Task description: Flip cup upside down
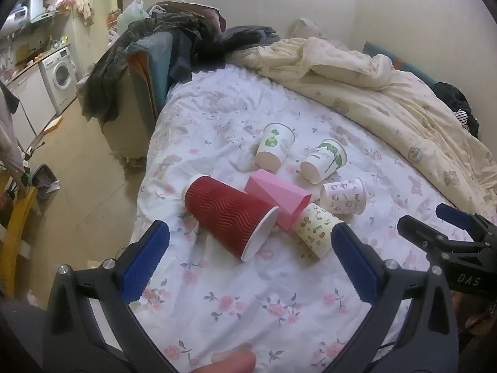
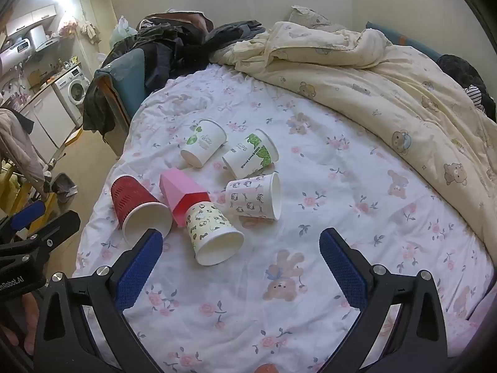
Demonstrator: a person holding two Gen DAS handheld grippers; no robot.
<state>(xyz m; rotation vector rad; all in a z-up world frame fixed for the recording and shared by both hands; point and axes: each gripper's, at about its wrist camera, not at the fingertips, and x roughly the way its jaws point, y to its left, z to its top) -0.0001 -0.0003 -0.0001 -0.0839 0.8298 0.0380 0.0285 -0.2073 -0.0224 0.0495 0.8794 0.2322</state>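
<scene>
Several cups lie on their sides on the floral bed sheet [image 1: 217,295]. A red ribbed cup [image 1: 230,217] [image 2: 136,205] lies nearest, mouth toward me. Beside it lie a pink faceted cup [image 1: 276,197] [image 2: 183,191], a yellow bear-print cup [image 1: 316,230] [image 2: 211,233], a white cup with pink print [image 1: 343,195] [image 2: 254,195] and two white cups with green print [image 1: 275,146] [image 1: 324,160] [image 2: 203,146] [image 2: 251,155]. My left gripper [image 1: 247,239] is open and empty, just short of the red cup. My right gripper [image 2: 240,245] is open and empty, just short of the yellow cup.
A cream quilt [image 1: 388,93] [image 2: 388,77] is bunched along the far and right side of the bed. Dark clothes [image 1: 174,31] lie piled over a chair at the bed's far left. The bed's left edge drops to the floor [image 1: 77,171]. A washing machine [image 1: 60,74] stands at far left.
</scene>
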